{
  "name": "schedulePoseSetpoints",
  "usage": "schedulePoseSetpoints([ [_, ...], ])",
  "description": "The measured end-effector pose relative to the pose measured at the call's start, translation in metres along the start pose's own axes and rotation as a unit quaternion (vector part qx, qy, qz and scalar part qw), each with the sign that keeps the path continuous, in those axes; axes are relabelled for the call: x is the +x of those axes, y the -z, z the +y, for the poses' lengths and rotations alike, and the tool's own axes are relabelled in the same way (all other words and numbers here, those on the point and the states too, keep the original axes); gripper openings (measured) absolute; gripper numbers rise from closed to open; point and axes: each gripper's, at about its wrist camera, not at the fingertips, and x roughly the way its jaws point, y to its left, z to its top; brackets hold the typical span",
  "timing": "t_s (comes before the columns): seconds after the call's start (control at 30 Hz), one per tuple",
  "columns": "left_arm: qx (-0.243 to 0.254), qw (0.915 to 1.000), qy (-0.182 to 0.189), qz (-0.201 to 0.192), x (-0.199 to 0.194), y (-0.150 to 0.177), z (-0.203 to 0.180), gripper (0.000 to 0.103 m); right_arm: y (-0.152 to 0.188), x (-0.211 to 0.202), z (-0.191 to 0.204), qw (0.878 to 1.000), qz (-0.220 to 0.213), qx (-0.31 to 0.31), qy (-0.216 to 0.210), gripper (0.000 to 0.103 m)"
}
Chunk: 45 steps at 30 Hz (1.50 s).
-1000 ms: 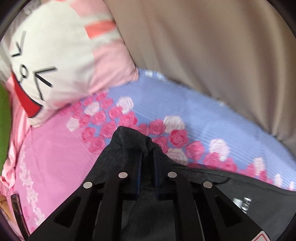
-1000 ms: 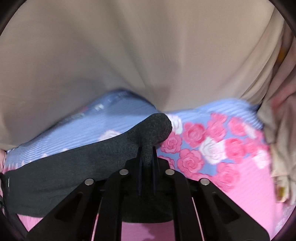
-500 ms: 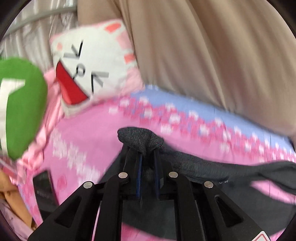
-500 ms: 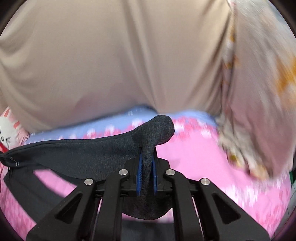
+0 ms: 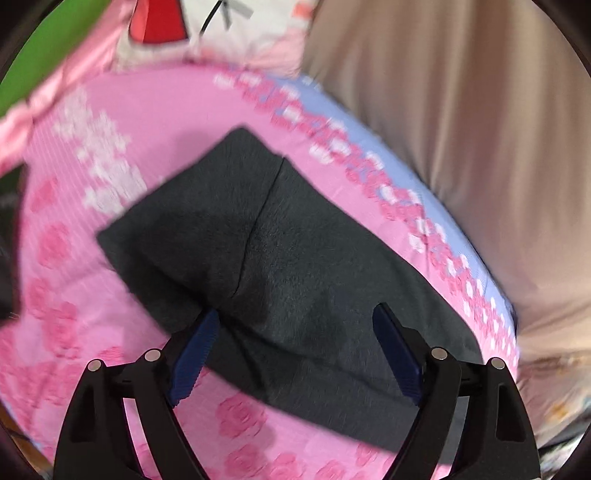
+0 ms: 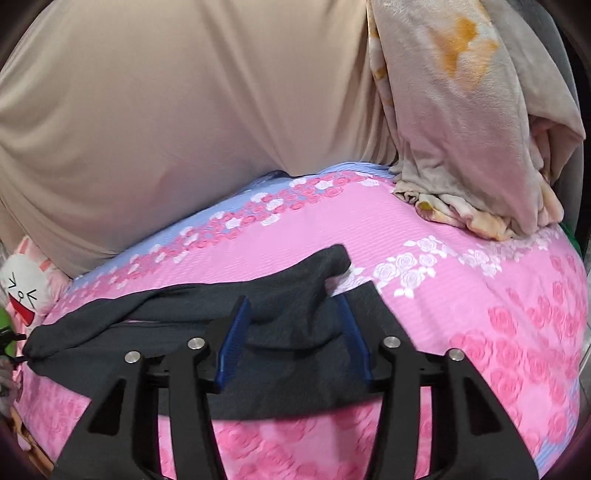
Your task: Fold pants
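The dark grey pants (image 5: 280, 266) lie folded over on the pink rose-patterned bed sheet (image 5: 122, 122). My left gripper (image 5: 295, 325) is open just above the near part of the cloth, holding nothing. In the right wrist view the pants (image 6: 295, 343) stretch from the left edge to the middle, with one corner flipped up. My right gripper (image 6: 293, 306) is open over that end, empty, with its blue pads (image 6: 236, 332) on either side of the cloth.
A beige curtain (image 6: 177, 122) hangs along the far side of the bed. A white cartoon pillow (image 5: 236, 29) and a green cushion (image 5: 48, 51) lie at the left end. A crumpled cream blanket (image 6: 472, 140) lies at the right end.
Both grippers were shut on pinched ends of the pants and carried them back across the bed. Both have opened and let go; the pants now lie on the sheet.
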Motion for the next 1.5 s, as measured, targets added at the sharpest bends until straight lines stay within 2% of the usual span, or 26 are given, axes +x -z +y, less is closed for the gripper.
schedulePoseSetpoints([
  [0.03,-0.005,1.0,0.003,0.005,0.007,-0.003,0.0,0.081,0.004,-0.003,0.004,1.0,0.002,-0.003,0.0,0.052],
  [0.07,-0.009,0.9999,0.006,0.012,0.014,-0.007,-0.001,0.063,0.007,-0.005,0.009,1.0,0.004,-0.008,0.002,0.053],
  [0.1,-0.002,0.9998,0.006,0.02,0.017,-0.01,-0.005,0.016,0.011,-0.008,0.014,1.0,0.008,-0.014,0.003,0.053],
  [0.13,0.009,0.9996,-0.001,0.026,0.016,-0.012,-0.009,0.002,0.014,-0.01,0.017,1.0,0.011,-0.017,0.003,0.054],
  [0.2,0.014,0.9991,0.038,0.013,-0.009,-0.015,-0.011,0.002,0.018,-0.016,0.022,1.0,0.013,-0.019,0.0,0.055],
  [0.3,0.019,0.9976,0.065,-0.01,-0.052,-0.014,-0.003,0.002,0.023,-0.022,0.028,1.0,0.015,-0.002,-0.026,0.059],
  [0.4,0.011,0.9993,0.034,-0.009,-0.069,-0.009,0.023,0.002,0.022,-0.011,0.038,0.998,0.034,0.013,-0.051,0.063],
  [0.5,0.003,1.0,-0.002,0.0,-0.054,-0.009,0.041,0.002,0.011,0.013,0.059,0.995,0.055,0.027,-0.081,0.063],
  [0.57,-0.002,0.9999,-0.008,0.014,-0.04,-0.008,0.05,0.002,0.005,0.032,0.077,0.991,0.075,0.041,-0.107,0.063],
  [0.67,0.004,0.9997,-0.023,0.011,-0.032,-0.005,0.051,0.002,0.002,0.063,0.11,0.982,0.117,0.042,-0.142,0.063],
  [0.73,0.005,0.9997,-0.02,0.012,-0.032,-0.005,0.053,0.002,0.001,0.092,0.132,0.979,0.144,0.041,-0.138,0.063],
  [0.87,0.008,0.9997,-0.016,0.019,-0.03,-0.009,0.055,0.002,-0.004,0.151,0.143,0.975,0.184,0.071,-0.1,0.062],
  [0.9,0.011,0.9996,-0.017,0.02,-0.03,-0.009,0.055,0.002,-0.006,0.158,0.143,0.976,0.186,0.071,-0.09,0.055],
  [0.93,0.016,0.9995,-0.02,0.021,-0.029,-0.01,0.053,0.002,-0.009,0.167,0.145,0.978,0.184,0.063,-0.074,0.027],
  [0.97,0.019,0.9994,-0.022,0.02,-0.029,-0.011,0.052,0.002,-0.012,0.17,0.146,0.979,0.183,0.057,-0.064,0.007],
  [1.0,0.021,0.9993,-0.023,0.02,-0.029,-0.01,0.052,0.002,-0.017,0.167,0.147,0.979,0.176,0.064,-0.077,0.0],
  [1.07,0.023,0.9992,-0.026,0.021,-0.029,-0.011,0.052,0.002,-0.025,0.142,0.149,0.983,0.148,0.059,-0.092,0.0],
  [1.13,0.027,0.9991,-0.026,0.022,-0.03,-0.011,0.053,0.003,-0.026,0.091,0.151,0.987,0.107,0.035,-0.114,0.0],
  [1.17,0.029,0.9989,-0.029,0.022,-0.029,-0.01,0.055,0.004,-0.016,0.064,0.147,0.988,0.099,0.025,-0.116,0.0],
  [1.23,0.03,0.9985,-0.038,0.026,-0.024,-0.008,0.059,0.004,0.005,0.04,0.134,0.989,0.103,0.029,-0.106,0.001],
  [1.27,0.027,0.9984,-0.042,0.029,-0.021,-0.007,0.062,0.004,0.021,0.034,0.121,0.988,0.113,0.038,-0.099,0.001],
  [1.37,0.016,0.9978,-0.051,0.039,-0.009,-0.004,0.069,0.004,0.053,0.039,0.092,0.988,0.143,0.05,-0.042,0.006],
  [1.4,0.015,0.9977,-0.053,0.04,-0.006,-0.004,0.069,0.004,0.06,0.04,0.077,0.986,0.149,0.073,-0.033,0.006],
  [1.47,0.016,0.9973,-0.061,0.036,-0.007,-0.002,0.067,0.004,0.055,0.033,0.056,0.983,0.136,0.119,-0.041,0.007],
  [1.5,0.022,0.9969,-0.068,0.034,-0.008,-0.002,0.064,0.004,0.049,0.031,0.052,0.983,0.126,0.129,-0.045,0.014],
])
